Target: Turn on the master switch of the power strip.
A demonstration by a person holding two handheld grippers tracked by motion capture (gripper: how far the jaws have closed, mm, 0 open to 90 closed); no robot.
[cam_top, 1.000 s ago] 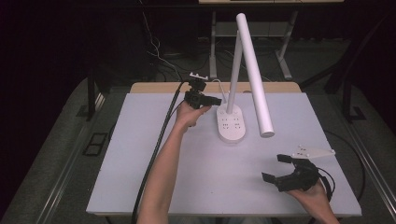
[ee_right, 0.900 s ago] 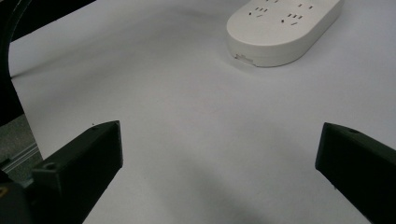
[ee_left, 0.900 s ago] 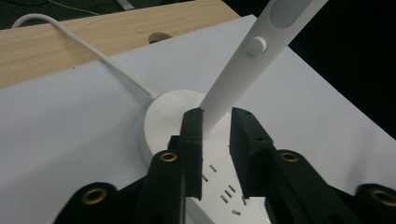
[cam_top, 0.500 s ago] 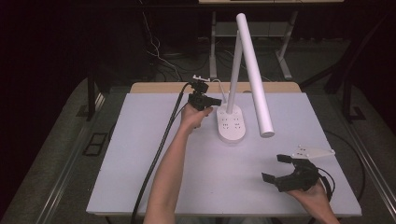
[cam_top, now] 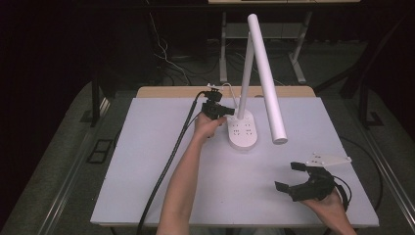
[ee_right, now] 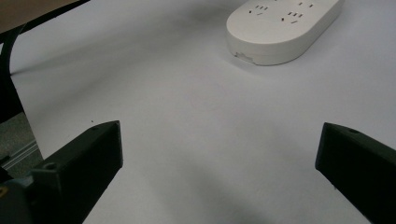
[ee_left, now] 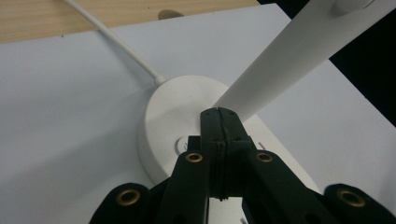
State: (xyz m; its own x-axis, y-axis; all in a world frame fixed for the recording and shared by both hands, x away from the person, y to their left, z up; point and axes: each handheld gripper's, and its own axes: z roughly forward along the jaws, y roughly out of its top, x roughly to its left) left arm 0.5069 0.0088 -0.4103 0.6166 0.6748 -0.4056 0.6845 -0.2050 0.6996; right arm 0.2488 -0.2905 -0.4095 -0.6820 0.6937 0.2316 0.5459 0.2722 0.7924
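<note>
Lamp base [ee_left: 173, 116] button under closed left hand-held gripper [ee_left: 218, 112], sockets in right gripper view

Closed jaws hide the lamp base [ee_left: 163, 121] button.

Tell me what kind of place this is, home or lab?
Most likely a lab recording station: a plain white table holding one desk lamp, loose cables on the dark floor behind, and a handheld left gripper with its own trailing cable.
</note>
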